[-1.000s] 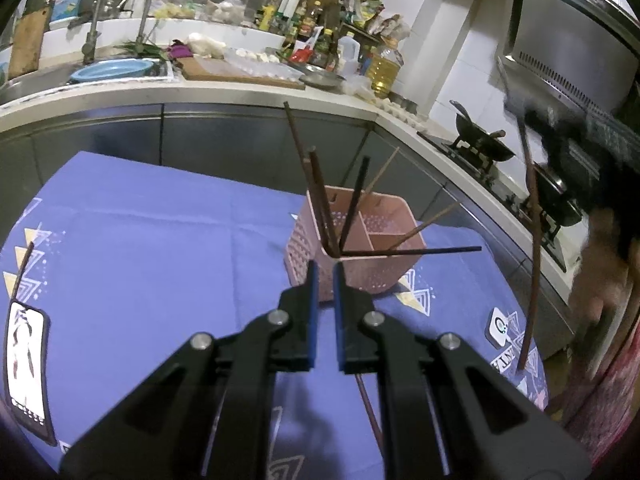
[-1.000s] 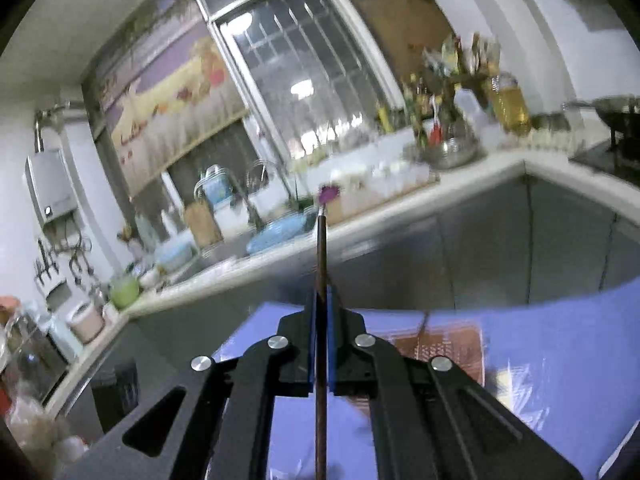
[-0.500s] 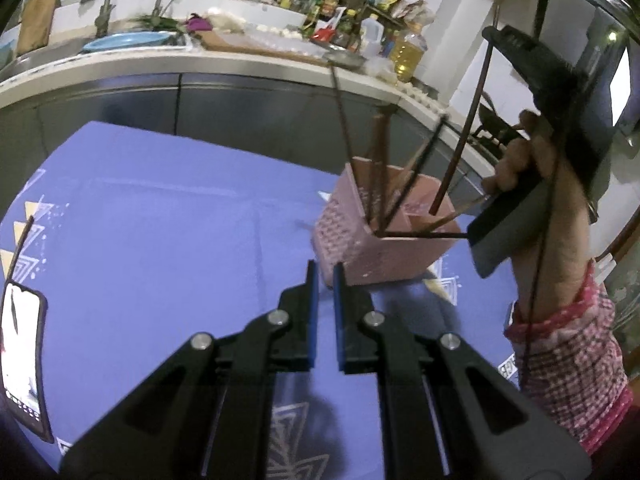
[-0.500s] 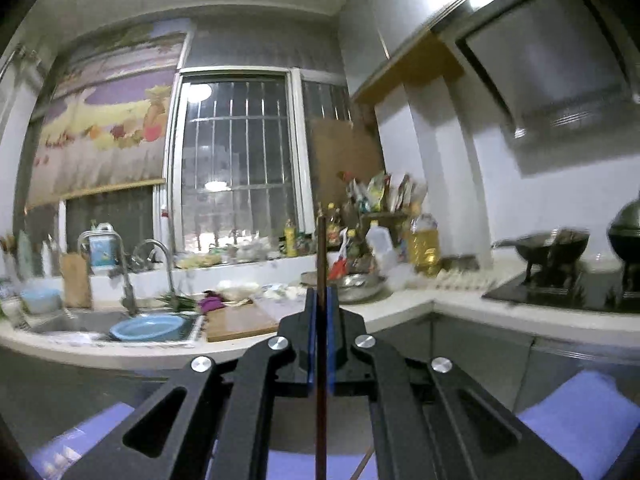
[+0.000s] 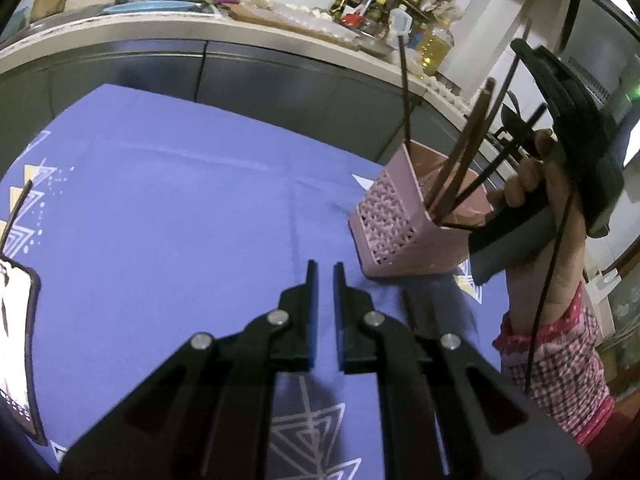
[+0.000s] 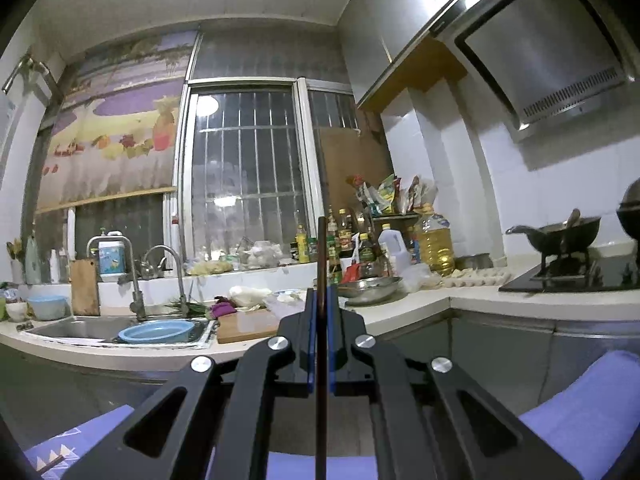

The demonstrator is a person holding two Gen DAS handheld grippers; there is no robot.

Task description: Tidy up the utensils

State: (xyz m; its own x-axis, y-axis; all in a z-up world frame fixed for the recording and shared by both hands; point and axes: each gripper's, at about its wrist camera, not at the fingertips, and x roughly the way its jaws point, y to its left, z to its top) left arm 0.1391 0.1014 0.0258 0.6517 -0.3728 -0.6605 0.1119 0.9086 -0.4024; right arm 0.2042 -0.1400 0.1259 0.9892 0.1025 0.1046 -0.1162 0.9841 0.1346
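Right wrist: chopstick (image 6: 321, 264) between jaws.

the lower ends of the chopsticks (image 5: 460, 176) are hidden inside the pink holder (image 5: 394, 222), and the person's hand (image 5: 532, 178) with the right tongs' grey handle covers the holder's right side. a phone (image 5: 16, 348) is cut by the left edge. in the right wrist view the held chopstick (image 6: 321, 264) runs off the bottom edge, its lower end unseen. bottle labels (image 6: 362, 254) on the far surface are too small to read.

Barred window (image 6: 248, 184), white tiled wall (image 6: 472, 184), cluttered counter (image 6: 400, 312), steel sink (image 6: 80, 326)
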